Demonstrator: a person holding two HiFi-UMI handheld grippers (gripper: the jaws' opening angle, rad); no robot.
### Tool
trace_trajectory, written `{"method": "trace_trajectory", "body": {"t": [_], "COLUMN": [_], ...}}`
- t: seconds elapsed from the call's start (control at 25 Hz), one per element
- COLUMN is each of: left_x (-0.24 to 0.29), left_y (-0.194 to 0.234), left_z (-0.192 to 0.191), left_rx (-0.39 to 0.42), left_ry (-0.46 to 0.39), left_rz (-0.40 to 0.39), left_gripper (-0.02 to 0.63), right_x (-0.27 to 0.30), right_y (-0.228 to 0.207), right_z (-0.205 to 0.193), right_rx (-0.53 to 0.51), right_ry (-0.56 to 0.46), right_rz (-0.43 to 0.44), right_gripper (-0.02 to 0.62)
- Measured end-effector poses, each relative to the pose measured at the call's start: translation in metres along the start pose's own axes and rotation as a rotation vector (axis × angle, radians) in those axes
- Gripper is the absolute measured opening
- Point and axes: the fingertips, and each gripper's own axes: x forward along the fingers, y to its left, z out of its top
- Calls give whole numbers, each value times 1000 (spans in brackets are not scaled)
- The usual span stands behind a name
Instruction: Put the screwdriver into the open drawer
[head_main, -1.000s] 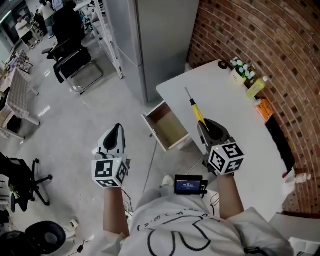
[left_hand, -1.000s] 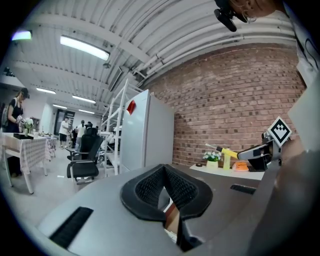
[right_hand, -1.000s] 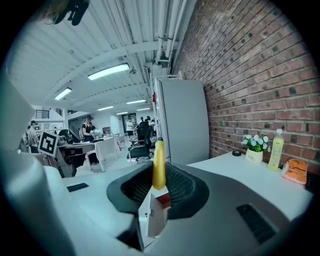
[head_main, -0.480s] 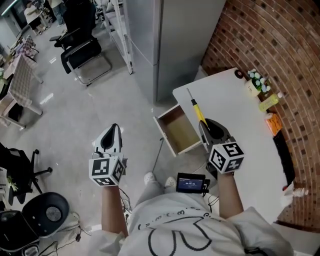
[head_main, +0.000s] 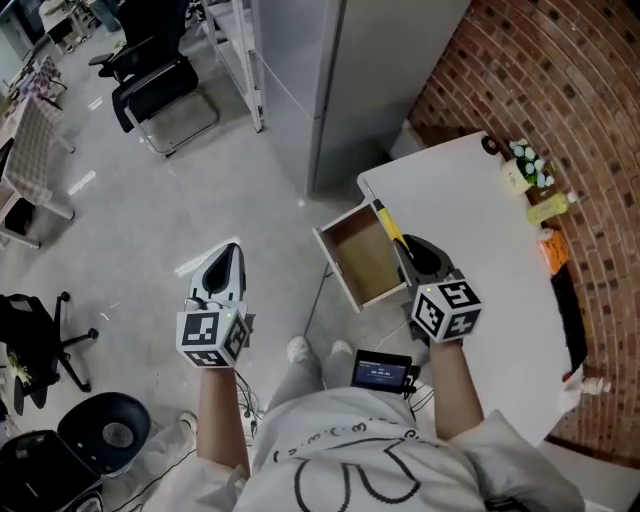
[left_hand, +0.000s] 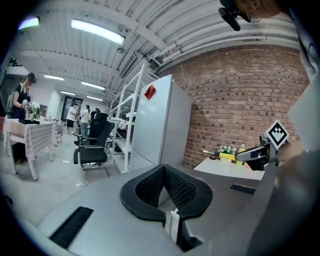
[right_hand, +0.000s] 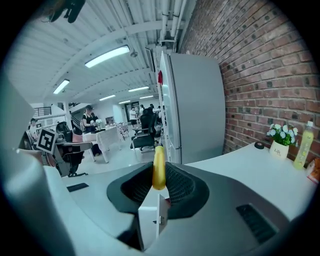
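Yellow-handled screwdriver with thin metal shaft (head_main: 392, 224): riding in the right claw (head_main: 405, 246), which is clamping the handle, with the shaft pointing toward 11 o'clock. It is hanging over the counter-side rim of the open pale-wood drawer (head_main: 362, 258), which is jutting from the white counter (head_main: 480, 220). Judged: being carried lengthwise so it is lining up with the drawer's run for a drop-in. Left claw (head_main: 222, 272): pinched together on nothing, idling at 9 o'clock over the grey floor, well apart from the drawer.
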Motion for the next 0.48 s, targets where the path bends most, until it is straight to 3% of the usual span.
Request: {"method": "trace_trajectory", "body": {"t": [0.48], "left_x": [33], "left_y": [-3], "left_z": [-70], "left_rx": [-55], "left_ry": [133], "left_rz": [13], "left_gripper": [12], "right_x": [57], "right_y": [-17], "right_z": [-78], "right_rx": [28], "right_ry": [183], "right_rz": [77], "right_gripper": [72]}}
